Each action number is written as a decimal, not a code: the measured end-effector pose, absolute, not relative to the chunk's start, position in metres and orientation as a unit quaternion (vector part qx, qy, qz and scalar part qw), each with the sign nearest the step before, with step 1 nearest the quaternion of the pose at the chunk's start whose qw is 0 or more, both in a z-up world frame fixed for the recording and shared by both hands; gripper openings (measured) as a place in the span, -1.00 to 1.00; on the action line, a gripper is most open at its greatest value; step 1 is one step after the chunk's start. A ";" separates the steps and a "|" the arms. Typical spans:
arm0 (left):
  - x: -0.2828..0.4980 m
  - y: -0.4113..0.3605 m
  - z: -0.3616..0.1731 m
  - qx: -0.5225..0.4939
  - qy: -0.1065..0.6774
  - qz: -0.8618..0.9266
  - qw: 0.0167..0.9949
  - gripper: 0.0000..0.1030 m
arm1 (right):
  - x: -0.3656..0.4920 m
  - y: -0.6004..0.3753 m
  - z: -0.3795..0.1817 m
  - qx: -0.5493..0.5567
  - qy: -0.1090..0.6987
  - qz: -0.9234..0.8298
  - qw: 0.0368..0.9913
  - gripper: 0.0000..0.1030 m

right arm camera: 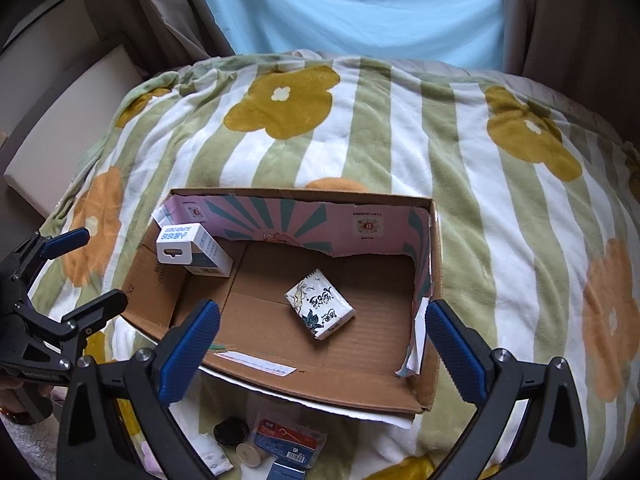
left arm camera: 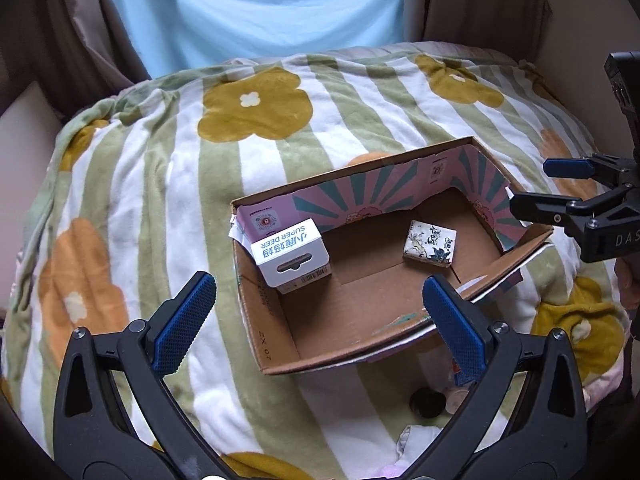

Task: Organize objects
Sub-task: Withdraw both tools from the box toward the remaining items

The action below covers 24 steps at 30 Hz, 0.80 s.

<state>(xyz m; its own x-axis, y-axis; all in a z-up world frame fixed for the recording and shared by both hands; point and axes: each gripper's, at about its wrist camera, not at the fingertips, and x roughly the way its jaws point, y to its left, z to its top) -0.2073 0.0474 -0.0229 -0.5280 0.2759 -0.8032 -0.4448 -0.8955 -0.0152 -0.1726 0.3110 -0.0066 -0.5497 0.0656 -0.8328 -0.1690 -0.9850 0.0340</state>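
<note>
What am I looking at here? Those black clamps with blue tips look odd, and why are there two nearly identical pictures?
There is no robot. A person holds a clamp-like tool in each hand, and each carries a wide-angle camera looking along its fingers, so you get two pictures of one scene.

One picture looks from the left hand-held gripper, the other from the right hand-held gripper. Both are open and hold nothing.

Each also appears at the edge of the other's picture.

On a flowered blanket sits an open cardboard box. Inside are a white carton and a small patterned packet. In front of the box lie more small items, including a dark round lid and a floss pick pack, still outside.
</note>
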 end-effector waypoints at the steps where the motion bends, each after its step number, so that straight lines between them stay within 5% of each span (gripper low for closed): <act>1: -0.199 0.044 -0.018 -0.432 0.095 0.873 0.207 1.00 | -0.167 0.308 -0.001 -0.461 0.050 0.884 0.066 0.99; 11: -0.116 0.008 0.010 -0.388 0.099 0.888 0.226 1.00 | -0.110 0.249 0.023 -0.413 0.014 0.911 -0.004 0.99; 24: -0.025 -0.015 -0.056 -0.409 0.129 0.863 0.268 1.00 | -0.057 0.196 -0.049 -0.457 -0.067 0.886 -0.048 0.99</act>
